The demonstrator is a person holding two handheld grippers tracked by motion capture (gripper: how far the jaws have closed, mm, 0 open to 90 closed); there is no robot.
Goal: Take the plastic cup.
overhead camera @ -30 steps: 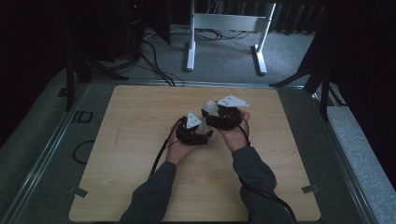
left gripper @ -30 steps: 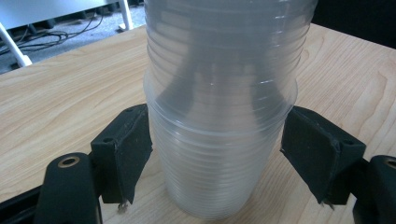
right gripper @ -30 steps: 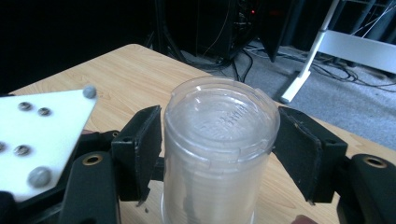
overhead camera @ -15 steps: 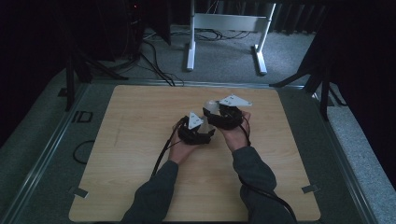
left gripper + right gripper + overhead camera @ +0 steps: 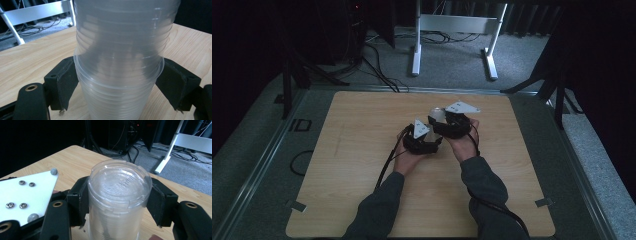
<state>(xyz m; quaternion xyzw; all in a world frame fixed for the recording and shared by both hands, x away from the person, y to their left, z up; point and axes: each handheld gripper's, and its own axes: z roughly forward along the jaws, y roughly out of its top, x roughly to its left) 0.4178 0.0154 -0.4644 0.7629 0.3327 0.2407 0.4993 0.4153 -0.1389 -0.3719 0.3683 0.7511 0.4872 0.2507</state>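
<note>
While both hands meet near the middle of the pale wooden worktop (image 5: 362,150), each claw is clamped on the same stack of clear ribbed plastic cups (image 5: 120,62). In the left gripper view, the left claw (image 5: 117,82) presses its two black jaws against opposite sides of the stack, just under a protruding cup rim. In the right gripper view, the right claw (image 5: 117,200) grips the stack's closed end (image 5: 119,182), its jaws tight against both sides of that end. From the high view, the left claw (image 5: 432,142) sits just beside the right claw (image 5: 437,122), the stack (image 5: 438,116) showing faintly between them above the worktop. A white metal frame (image 5: 457,30) stands on the grey floor beyond the worktop's far edge
</note>
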